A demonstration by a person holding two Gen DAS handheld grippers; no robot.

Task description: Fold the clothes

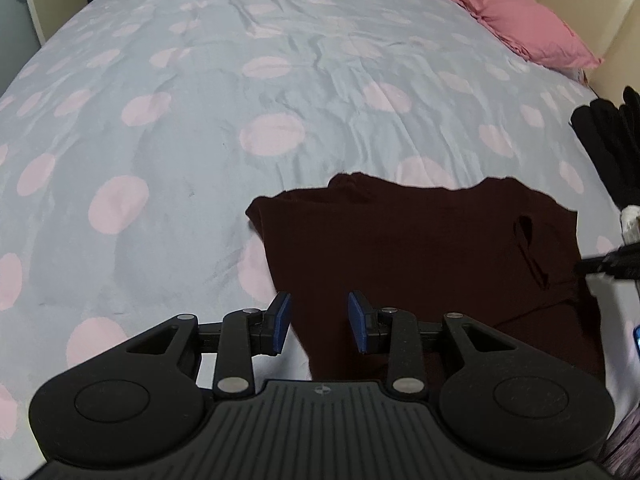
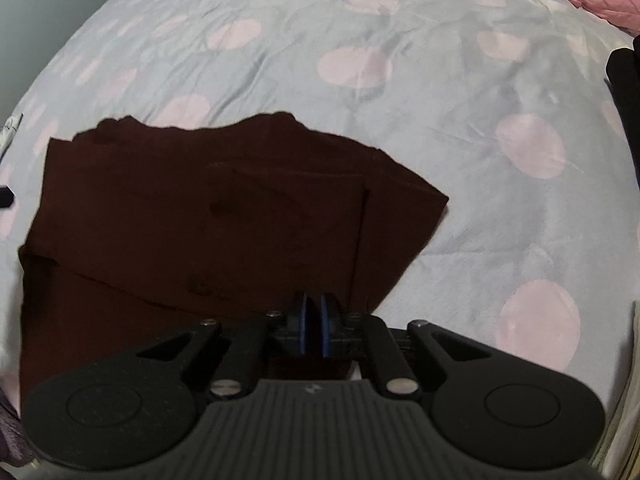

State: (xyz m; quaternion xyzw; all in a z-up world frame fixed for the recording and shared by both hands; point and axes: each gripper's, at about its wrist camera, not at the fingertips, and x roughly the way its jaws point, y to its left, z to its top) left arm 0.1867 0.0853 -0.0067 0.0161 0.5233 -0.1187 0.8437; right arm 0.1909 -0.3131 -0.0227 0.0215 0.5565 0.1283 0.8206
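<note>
A bed (image 1: 200,120) under a pale blue cover with pink dots carries a dark maroon cloth garment (image 1: 420,248), partly folded, at its near edge. The left gripper (image 1: 320,322) hangs over the garment's left border, fingers wide apart and empty. The right gripper (image 2: 313,326) has its fingers pressed nearly together (whether cloth is pinched, I cannot tell). A lopsided lift could undo the layers. The near hem is hidden.
</note>
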